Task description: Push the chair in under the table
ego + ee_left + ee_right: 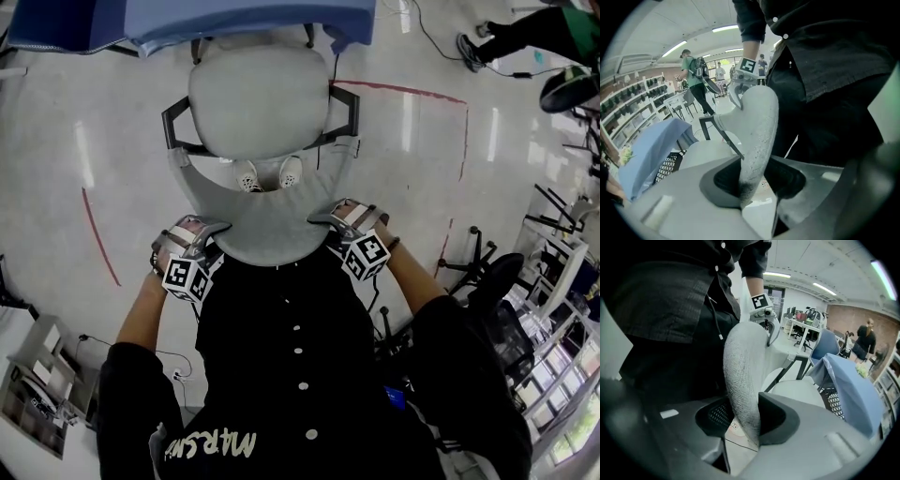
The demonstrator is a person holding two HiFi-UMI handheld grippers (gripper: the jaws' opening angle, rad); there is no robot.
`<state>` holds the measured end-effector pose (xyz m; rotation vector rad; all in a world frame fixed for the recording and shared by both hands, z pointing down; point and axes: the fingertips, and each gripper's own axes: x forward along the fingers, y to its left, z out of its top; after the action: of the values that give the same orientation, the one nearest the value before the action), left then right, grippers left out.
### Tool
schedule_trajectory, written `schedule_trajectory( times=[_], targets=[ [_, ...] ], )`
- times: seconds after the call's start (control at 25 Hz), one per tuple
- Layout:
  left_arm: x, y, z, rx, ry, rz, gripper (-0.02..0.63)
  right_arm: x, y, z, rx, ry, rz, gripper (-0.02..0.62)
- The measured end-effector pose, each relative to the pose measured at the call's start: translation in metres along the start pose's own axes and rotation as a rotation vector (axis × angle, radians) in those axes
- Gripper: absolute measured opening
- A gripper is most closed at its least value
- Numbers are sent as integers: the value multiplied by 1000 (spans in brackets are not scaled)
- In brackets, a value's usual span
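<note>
A light grey office chair stands in front of me, its seat [258,101] just short of the blue-covered table [253,19]. The curved grey backrest [272,230] is nearest my body. My left gripper [208,232] is shut on the backrest's left end, and the backrest edge [757,140] runs up between its jaws. My right gripper [330,221] is shut on the right end, with the fabric edge [743,380] pinched between its pads. Black armrests [178,122] flank the seat.
Red tape lines [412,92] mark the pale floor around the chair. Another black chair base [473,258] stands at the right, beside shelving [553,319]. A person in green [525,33] is at the far right. A cabinet [37,375] sits at lower left.
</note>
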<state>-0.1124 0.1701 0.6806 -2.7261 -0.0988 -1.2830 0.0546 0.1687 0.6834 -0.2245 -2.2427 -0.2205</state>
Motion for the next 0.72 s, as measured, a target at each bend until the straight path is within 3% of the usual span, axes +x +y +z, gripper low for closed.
schedule_trajectory(
  times=[0.16,0.32,0.72],
  targets=[
    [0,-2,1,28,-11,1,130,0,0,1,-11,-14,2,147],
    [2,-3,2,42,-19,-20,126,0,1,2,23,-37,57,147],
    [1,-3,4,90,-16,-39,111,0,2,3,-49,-35,82,124]
  ],
)
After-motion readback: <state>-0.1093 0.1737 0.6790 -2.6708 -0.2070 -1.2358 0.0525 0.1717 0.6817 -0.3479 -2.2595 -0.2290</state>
